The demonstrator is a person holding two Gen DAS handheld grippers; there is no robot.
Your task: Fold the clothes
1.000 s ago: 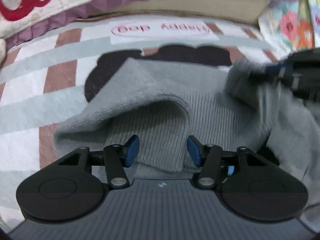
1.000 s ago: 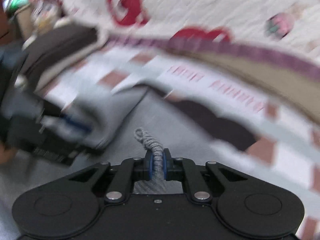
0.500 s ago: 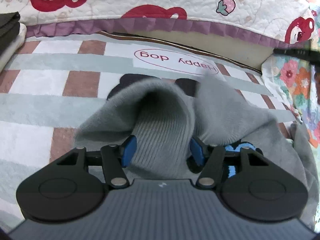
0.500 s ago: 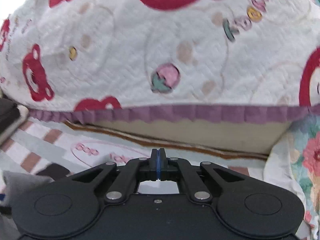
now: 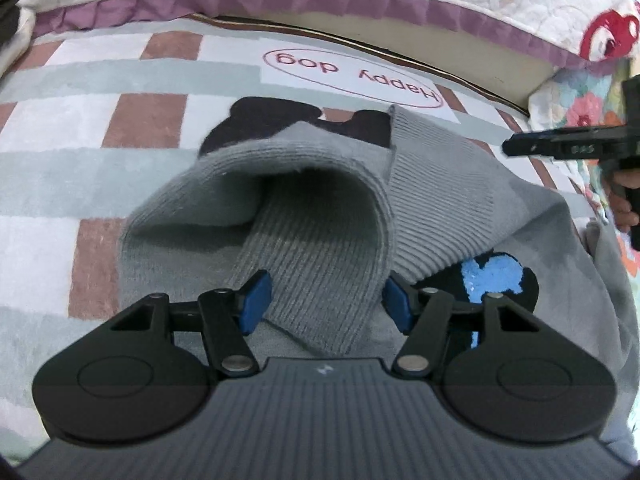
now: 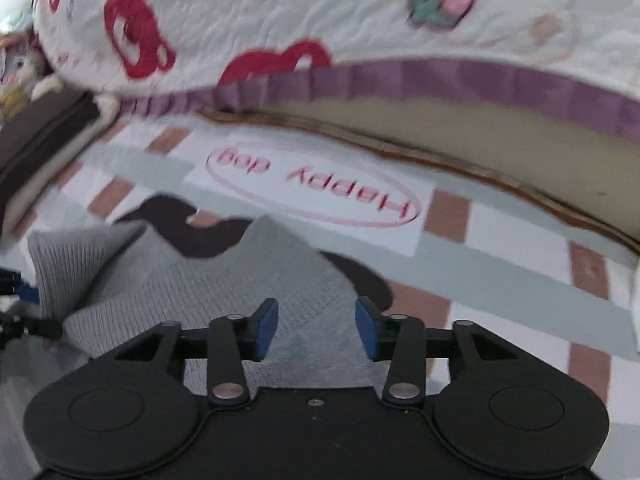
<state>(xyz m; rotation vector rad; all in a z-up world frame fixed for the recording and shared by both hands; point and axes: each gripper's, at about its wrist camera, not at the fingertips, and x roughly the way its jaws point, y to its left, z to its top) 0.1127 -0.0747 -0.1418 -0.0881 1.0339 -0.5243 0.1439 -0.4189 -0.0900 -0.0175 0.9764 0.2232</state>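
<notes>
**Grey knit sweater on checked rug**

Left wrist: left gripper [image 5: 326,300] spread wide, ribbed grey sweater [image 5: 316,216] arched between its pads, ungripped; blue-and-black motif [image 5: 494,276] visible here only.

Right wrist: right gripper [image 6: 316,326] released, above sweater's flat waffle-textured panel; rug [image 6: 500,280] lettered "Happy dog"; quilted bedspread [image 6: 320,8] behind.

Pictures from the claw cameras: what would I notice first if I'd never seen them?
First, the grey sweater, rumpled on the striped rug, with a ribbed part arching up between the open left claw. Next, the pink "Happy dog" oval printed on the rug beyond it. Behind that hangs a white quilt with red bears and a purple frill.
</notes>
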